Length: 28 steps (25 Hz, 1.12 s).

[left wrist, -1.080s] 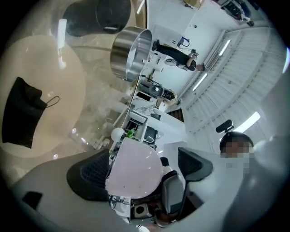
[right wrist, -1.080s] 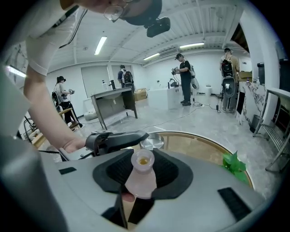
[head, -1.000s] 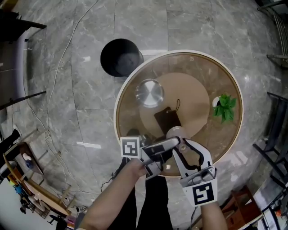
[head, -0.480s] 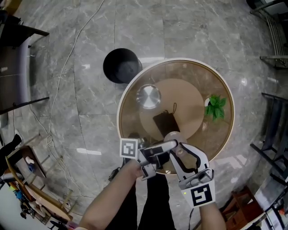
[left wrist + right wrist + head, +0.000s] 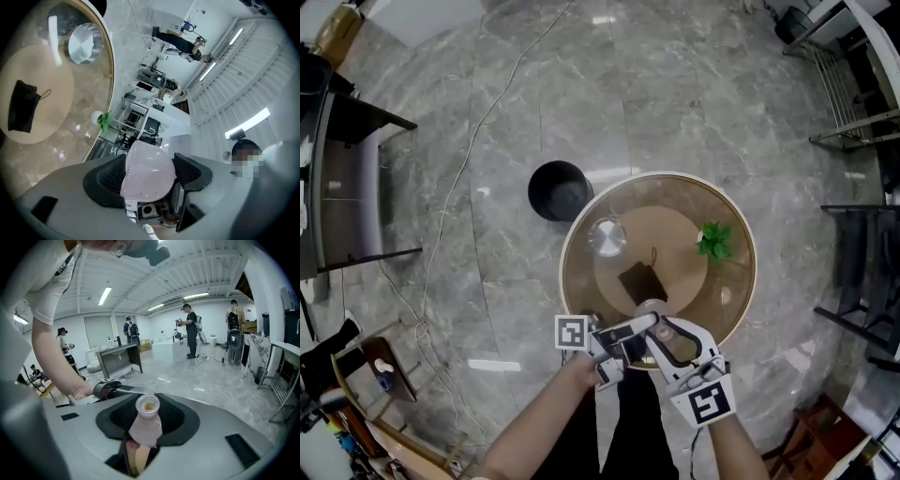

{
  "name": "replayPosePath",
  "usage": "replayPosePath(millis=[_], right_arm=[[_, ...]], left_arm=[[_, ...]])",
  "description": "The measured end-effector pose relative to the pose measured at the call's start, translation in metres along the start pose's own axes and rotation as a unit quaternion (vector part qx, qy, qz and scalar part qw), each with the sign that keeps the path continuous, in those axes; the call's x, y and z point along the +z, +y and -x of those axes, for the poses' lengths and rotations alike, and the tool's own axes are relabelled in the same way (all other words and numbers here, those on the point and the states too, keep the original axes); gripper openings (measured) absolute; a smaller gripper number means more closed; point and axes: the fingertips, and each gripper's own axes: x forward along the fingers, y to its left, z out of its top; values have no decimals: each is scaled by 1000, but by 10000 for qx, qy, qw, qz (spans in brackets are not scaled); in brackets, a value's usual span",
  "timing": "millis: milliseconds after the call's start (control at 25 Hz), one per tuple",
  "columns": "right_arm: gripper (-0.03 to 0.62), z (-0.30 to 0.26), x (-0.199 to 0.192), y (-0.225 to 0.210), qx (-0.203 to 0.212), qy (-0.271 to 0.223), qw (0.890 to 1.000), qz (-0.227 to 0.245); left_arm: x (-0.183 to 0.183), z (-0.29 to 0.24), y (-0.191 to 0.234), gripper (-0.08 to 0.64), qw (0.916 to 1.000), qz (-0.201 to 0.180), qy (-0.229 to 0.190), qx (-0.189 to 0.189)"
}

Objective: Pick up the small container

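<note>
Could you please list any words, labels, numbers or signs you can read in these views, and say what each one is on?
None can be read.
The square markers carry black-and-white patterns, not letters.
The small container shows no label.
Anything on the black pouch is too small to tell.

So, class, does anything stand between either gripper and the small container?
Nothing visible does. The small container already sits clamped between the jaws of the right gripper. The left gripper, whose jaws have just been closing, grips what looks like the same pale pink body.
</note>
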Motion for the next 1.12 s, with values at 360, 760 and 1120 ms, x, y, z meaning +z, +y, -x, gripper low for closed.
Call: replayPosePath(millis=[360, 760, 1120], right_arm=[[146, 48, 61, 26, -231, -195, 9995, -48], [146, 122, 124, 74, -587, -395, 9970, -315], [146, 169, 162, 122, -933, -558, 9924, -569]], left_arm=[[-46, -5, -70, 333, 9999, 49, 151, -5], [-123, -2, -145, 333, 9988, 72, 475, 32], [-182, 16, -192, 333, 9961, 181, 847, 160]])
